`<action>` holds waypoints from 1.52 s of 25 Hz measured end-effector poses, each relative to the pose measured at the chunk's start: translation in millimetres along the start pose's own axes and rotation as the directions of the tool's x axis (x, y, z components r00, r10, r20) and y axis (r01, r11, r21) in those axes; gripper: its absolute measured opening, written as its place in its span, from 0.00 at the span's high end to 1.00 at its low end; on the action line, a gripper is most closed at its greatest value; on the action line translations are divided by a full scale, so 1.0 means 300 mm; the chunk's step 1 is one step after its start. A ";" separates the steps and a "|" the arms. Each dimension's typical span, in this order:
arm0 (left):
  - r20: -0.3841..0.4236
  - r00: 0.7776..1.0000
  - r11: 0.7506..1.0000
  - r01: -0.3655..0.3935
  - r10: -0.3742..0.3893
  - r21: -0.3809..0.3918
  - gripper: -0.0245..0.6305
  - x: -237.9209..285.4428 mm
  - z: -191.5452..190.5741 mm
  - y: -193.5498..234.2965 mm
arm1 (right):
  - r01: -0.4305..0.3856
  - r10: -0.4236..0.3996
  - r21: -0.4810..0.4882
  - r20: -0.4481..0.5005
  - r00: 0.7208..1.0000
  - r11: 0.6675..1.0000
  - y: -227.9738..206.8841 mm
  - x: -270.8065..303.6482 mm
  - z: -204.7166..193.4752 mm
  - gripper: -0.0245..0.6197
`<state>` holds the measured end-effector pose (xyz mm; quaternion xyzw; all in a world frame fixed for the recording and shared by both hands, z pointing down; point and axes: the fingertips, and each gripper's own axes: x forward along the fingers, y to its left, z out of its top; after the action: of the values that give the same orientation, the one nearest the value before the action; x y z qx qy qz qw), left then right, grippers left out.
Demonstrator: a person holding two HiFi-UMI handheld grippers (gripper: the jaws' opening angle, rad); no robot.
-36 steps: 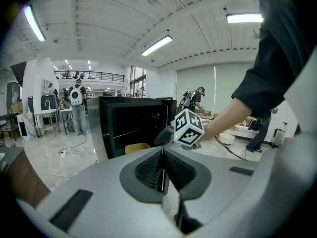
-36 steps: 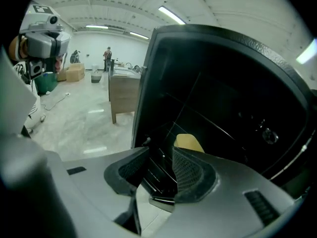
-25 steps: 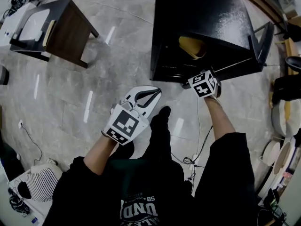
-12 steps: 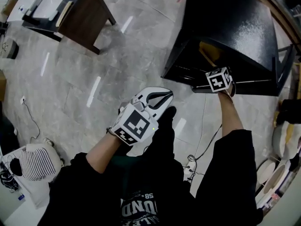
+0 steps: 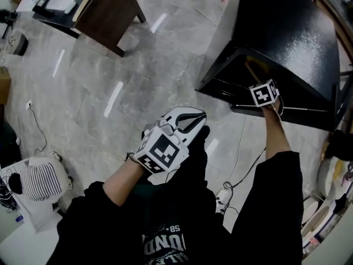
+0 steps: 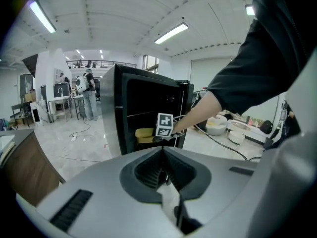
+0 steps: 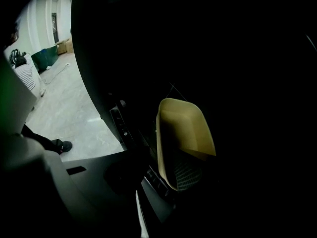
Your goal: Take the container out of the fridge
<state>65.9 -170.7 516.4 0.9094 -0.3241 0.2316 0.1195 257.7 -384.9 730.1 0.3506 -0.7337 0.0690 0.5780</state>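
- Yellow container (image 7: 184, 133) sits inside the black fridge (image 5: 287, 32), on a shelf just behind the open front. The interior is dark, so nothing else inside can be made out.
- Right gripper (image 7: 171, 178) reaches into the fridge. One jaw sits inside the container with its ridged pad against the near wall, the other is outside that wall, so the jaws are clamped on the container's edge.
- In the head view only the right gripper's marker cube shows at the fridge opening; its tips are hidden inside.
- Left gripper (image 6: 162, 152) is held low in front of the person's body, well apart from the fridge. Its jaws are pressed together with nothing between them.
- Fridge door (image 6: 183, 108) is swung open on the far side of the right arm.
- Grey marble floor (image 5: 110, 76) lies around the fridge, with a cable (image 5: 238, 148) trailing near the person's feet.
- Dark wooden table (image 5: 105, 10) is at upper left, well apart from the fridge.
- A person with a backpack (image 6: 88, 90) stands far in the background.
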 end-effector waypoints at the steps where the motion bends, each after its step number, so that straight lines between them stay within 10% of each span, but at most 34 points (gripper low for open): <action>1: -0.003 1.000 1.000 -0.004 0.004 -0.007 0.94 0.001 -0.008 0.005 | -0.010 0.010 -0.005 -0.014 1.000 1.000 0.006 0.012 -0.009 0.77; 38: 0.031 0.999 0.999 0.040 -0.041 0.028 0.94 -0.148 0.008 0.015 | 0.021 -0.024 0.064 0.052 0.998 0.998 0.249 -0.256 0.022 0.89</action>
<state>33.4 -151.4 492.4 0.9209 -0.3041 0.2194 0.1066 214.6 -299.1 681.8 0.3788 -0.7421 0.0764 0.5477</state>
